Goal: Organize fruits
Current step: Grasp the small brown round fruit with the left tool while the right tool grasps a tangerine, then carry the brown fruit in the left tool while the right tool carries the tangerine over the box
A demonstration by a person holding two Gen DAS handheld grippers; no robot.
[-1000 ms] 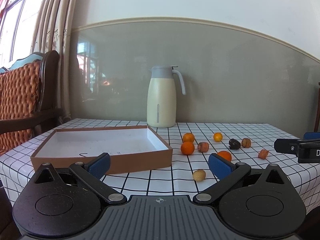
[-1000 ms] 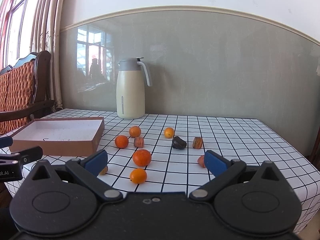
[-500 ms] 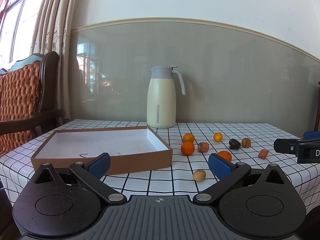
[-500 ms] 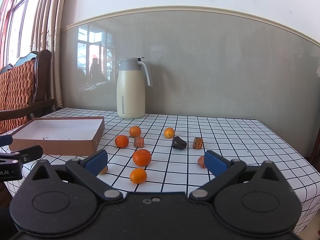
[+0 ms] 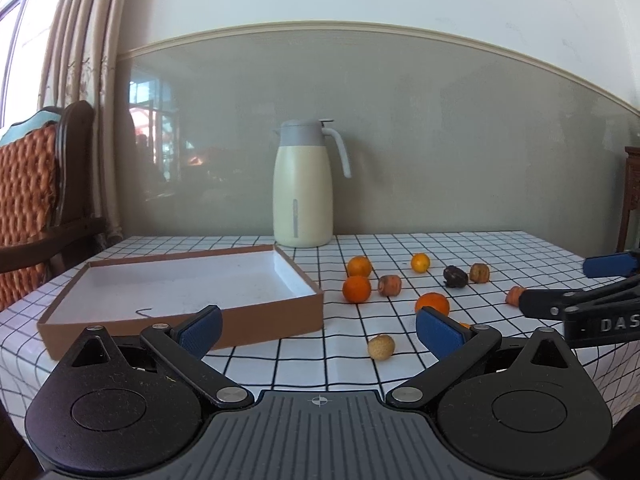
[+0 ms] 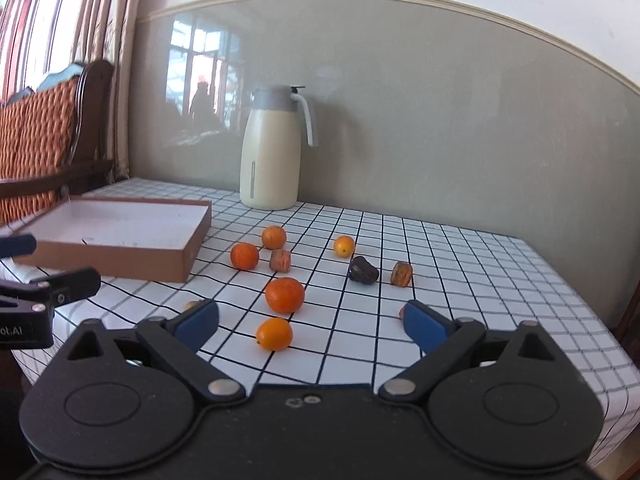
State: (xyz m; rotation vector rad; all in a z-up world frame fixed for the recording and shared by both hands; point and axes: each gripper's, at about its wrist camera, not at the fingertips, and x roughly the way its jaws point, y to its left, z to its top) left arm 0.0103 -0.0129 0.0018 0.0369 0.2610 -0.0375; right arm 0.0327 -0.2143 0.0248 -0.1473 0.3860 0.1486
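Several oranges lie loose on the checked tablecloth, with a few brown fruits and a dark one [image 6: 363, 270] further back. My right gripper [image 6: 312, 322] hovers low over the front of the table, its jaws closing. A small orange [image 6: 274, 334] lies between the blue pads, untouched, and a bigger mandarin [image 6: 285, 295] sits just beyond it. My left gripper [image 5: 319, 334] is open and holds nothing. It faces the empty brown box [image 5: 260, 326]. A pale round fruit [image 5: 381, 347] rests on the cloth ahead of its right pad.
A cream thermos jug [image 6: 270, 156] stands at the back by the wall. A wooden chair with an orange cushion [image 5: 24, 208] is at the left. One finger of the right gripper [image 5: 560, 306] reaches in from the right of the left wrist view. The table edge drops off at the right.
The right wrist view has rolled, so the table now slants, and its pads stand slightly closer together. The left wrist view is nearly unchanged.
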